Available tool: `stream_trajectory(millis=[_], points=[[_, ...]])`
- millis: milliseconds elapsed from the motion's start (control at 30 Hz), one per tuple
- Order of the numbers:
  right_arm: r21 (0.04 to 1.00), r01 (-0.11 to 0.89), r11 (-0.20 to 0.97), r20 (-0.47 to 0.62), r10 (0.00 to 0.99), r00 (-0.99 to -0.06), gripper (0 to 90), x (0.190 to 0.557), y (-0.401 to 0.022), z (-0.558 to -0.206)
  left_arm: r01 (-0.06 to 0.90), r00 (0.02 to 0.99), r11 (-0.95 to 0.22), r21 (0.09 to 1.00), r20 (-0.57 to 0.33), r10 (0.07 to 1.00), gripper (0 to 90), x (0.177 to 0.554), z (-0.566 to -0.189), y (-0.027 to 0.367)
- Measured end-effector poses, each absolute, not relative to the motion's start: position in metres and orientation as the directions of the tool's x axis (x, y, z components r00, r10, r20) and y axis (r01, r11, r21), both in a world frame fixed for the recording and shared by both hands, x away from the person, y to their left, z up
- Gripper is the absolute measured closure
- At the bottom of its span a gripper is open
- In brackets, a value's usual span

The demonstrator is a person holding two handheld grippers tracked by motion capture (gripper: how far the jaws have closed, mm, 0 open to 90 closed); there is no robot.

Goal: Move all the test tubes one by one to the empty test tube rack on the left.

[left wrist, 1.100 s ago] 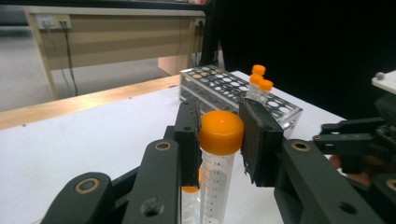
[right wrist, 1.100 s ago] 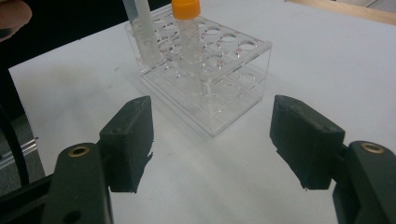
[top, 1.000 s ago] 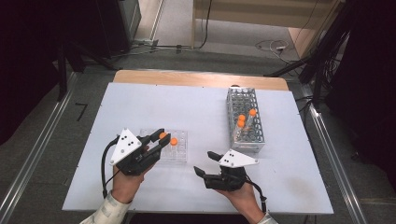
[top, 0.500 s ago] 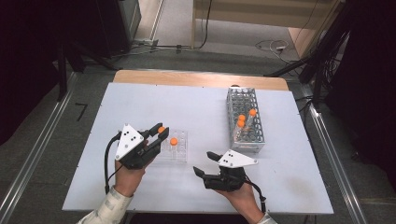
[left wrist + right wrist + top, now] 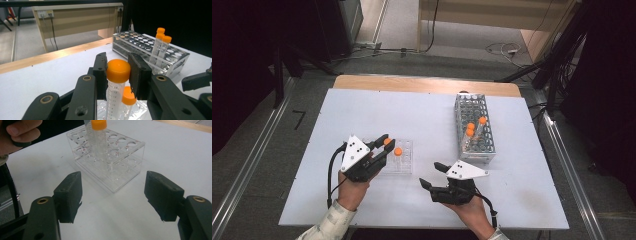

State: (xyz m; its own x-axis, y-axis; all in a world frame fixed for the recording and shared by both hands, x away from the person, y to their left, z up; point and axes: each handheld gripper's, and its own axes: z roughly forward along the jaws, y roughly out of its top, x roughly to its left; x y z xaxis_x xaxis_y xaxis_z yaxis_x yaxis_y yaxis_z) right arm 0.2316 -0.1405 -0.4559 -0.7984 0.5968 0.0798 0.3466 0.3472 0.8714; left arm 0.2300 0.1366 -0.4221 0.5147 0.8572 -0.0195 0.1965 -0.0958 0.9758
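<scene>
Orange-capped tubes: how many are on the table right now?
5. Three stand in the metal rack. One stands in the clear rack; the left gripper holds one above it.

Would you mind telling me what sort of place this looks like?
Probably a lab workbench: capped tubes stand in a metal rack, a clear rack sits on a white table, with cables beyond.

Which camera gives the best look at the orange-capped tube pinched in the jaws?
The left gripper view: the held tube fills the middle, its orange cap clamped between the black jaws. The high view shows it as a small orange dot above the clear rack. In the right gripper view I cannot tell it apart.
</scene>
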Motion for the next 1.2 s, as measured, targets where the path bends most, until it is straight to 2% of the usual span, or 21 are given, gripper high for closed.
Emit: stream_trajectory(millis=[900, 1133, 1200], points=[[0.871, 0.350, 0.346, 0.080, 0.602, -0.795, 29.1, 0.2317, -0.1428, -0.4557, 0.233, 0.519, -0.087, 0.969, -0.049, 0.853, 65.0, 0.2301, -0.4287, 0.1373], [0.873, 0.347, 0.343, 0.076, 0.607, -0.791, 29.2, 0.2325, -0.1447, -0.4555, 0.237, 0.519, -0.077, 0.969, -0.059, 0.853, 58.4, 0.2289, -0.4274, 0.1372], [0.872, 0.351, 0.341, 0.077, 0.612, -0.787, 29.2, 0.2327, -0.1455, -0.4552, 0.236, 0.514, -0.076, 0.969, -0.058, 0.856, 52.8, 0.2291, -0.4276, 0.1369]])
